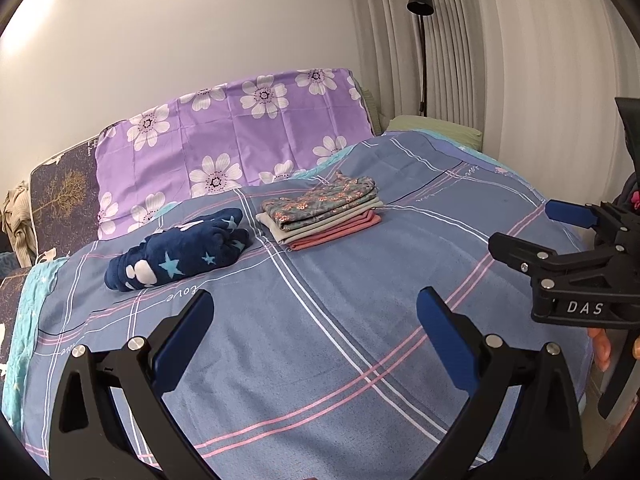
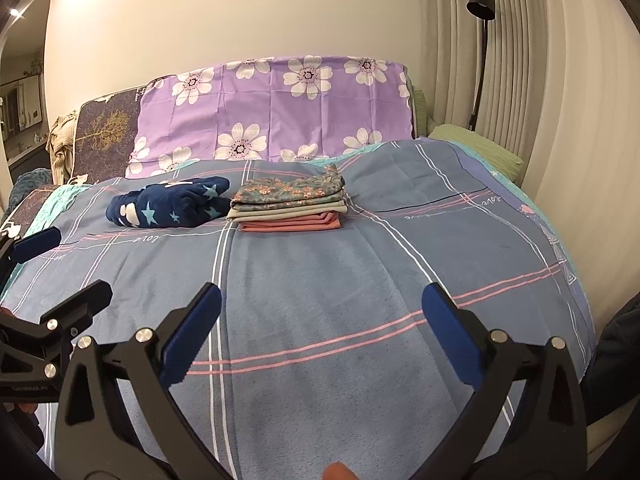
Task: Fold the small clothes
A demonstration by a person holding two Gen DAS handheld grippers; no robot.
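Grippers: left gripper (image 1: pixel 314 316) and right gripper (image 2: pixel 320 314) both hung spread and empty over the plaid bedspread (image 2: pixel 320 280).
Fleece: one navy star-print fleece garment (image 2: pixel 172 202), bunched mid-bed, looked soft, bulky; best pinched at an edge.
Stack: three folded pieces (image 2: pixel 290 204), just beside it.

Both views are taken from low over the near part of the bed (image 1: pixel 320 340), facing its far end and the purple cover (image 1: pixel 240 132) against the wall. The folded stack (image 1: pixel 320 212) is seen ahead, well apart, in both. The left view is set left of the right one; each catches the other's gripper at its edge.
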